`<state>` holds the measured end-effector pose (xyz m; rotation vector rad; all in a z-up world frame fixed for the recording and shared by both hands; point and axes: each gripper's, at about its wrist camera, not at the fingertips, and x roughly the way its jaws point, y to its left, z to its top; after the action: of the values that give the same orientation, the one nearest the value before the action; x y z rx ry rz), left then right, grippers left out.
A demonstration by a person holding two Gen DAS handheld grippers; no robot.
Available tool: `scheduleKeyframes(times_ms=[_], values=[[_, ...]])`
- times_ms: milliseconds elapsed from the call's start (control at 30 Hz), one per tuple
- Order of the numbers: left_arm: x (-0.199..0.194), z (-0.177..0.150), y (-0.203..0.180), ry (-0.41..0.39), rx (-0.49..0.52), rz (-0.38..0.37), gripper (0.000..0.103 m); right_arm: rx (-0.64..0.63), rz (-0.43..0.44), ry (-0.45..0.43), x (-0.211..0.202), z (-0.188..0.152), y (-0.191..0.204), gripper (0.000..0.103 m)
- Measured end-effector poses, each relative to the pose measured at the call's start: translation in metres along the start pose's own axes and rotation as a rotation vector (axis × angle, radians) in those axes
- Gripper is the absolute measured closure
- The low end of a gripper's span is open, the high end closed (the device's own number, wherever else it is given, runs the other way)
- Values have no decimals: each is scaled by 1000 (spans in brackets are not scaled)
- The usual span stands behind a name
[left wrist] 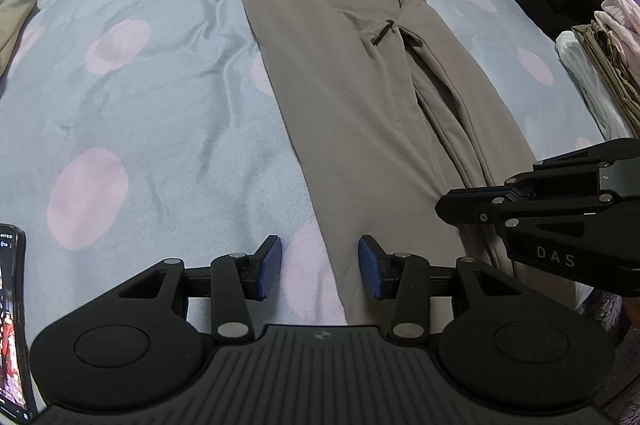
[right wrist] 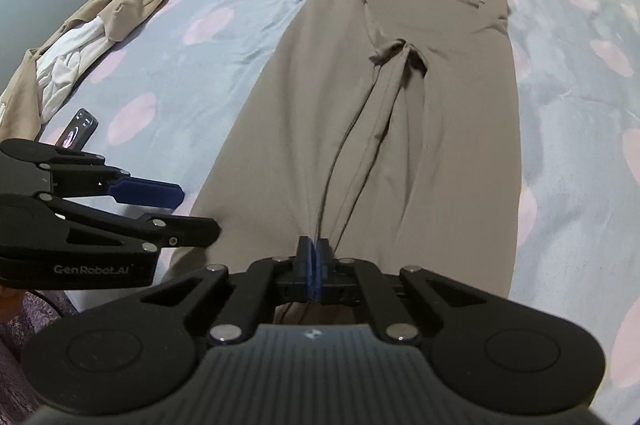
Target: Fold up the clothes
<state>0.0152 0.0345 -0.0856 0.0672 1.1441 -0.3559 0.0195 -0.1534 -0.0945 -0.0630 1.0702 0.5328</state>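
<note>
Right wrist: phone [right wrist: 79,127] beside beige clothes [right wrist: 132,1].

The letters "DAS" stand in pale print on the black side of the right hand-held gripper [left wrist: 448,207], seen at about four o'clock from the left wrist. "GenRobot.AI" stands in white on the black side of the left hand-held gripper [right wrist: 196,209], at about eight o'clock from the right wrist. The lit phone [left wrist: 12,321] screen at eight o'clock is too small to read.
</note>
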Motion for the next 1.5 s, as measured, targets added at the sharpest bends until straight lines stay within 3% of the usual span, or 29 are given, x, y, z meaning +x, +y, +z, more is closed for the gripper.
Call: scheduleKeyframes(times_ms=[167,467,567,767,1400,1500], values=[[-3,-3,1,6,-7,-10,62,7,-19,-33,-10,-1,-6,83],[-8,-21,-3,21,12,-54,63,8,-33,-39,-24,-18,-15,81],[-9,-24,-6,22,16,-45,63,1,-47,-45,-27,-24,-15,74],[-11,-29,-12,28,22,-45,63,-9,-97,-60,-33,-31,-17,74],[-29,-65,-11,95,55,-139,63,82,-64,5,-68,-78,-53,74],[-30,-72,-14,104,75,-141,63,113,-60,61,-70,-89,-61,74]])
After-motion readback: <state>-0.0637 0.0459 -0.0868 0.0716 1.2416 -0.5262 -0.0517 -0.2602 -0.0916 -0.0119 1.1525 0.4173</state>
